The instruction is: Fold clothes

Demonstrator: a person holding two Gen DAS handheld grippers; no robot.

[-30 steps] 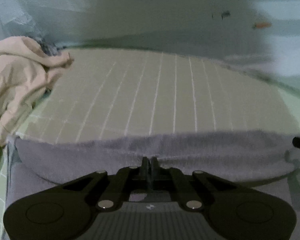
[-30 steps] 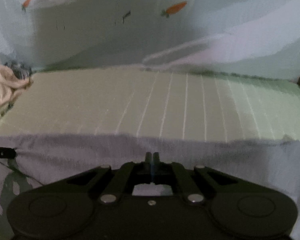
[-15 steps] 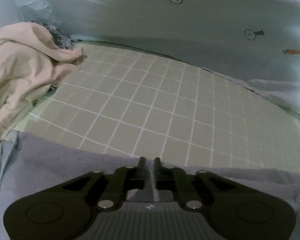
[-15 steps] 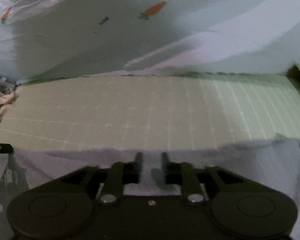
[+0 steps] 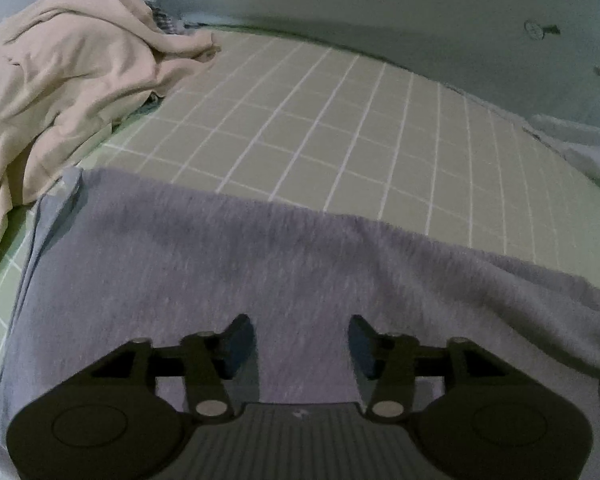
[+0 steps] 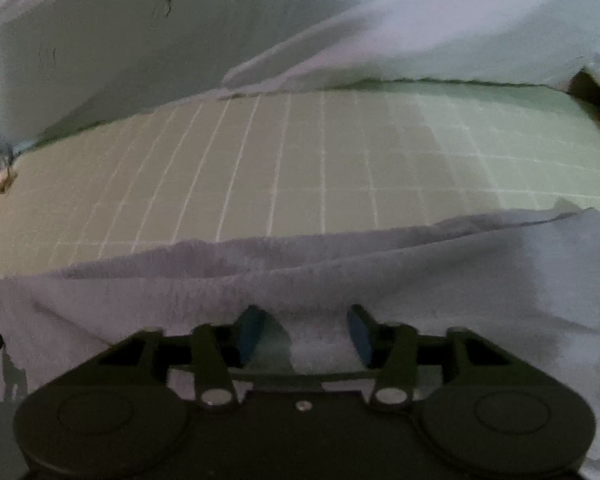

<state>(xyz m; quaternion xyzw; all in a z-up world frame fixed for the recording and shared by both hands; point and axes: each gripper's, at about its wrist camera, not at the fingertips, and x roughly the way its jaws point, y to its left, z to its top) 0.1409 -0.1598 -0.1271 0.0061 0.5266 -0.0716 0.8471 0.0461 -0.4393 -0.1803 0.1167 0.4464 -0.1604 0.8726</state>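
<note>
My left gripper [image 5: 300, 340] and right gripper [image 6: 304, 332] both hover spread and empty over the grey garment [image 5: 260, 264], which lies flat beside the beige heap [image 5: 68, 80], seemingly doubled; soft, light, limp, best pinched along its far hem.

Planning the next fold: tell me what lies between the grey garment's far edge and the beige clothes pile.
Only bare green gridded mat separates the grey garment from the beige clothes pile, seen in the left wrist view.
</note>
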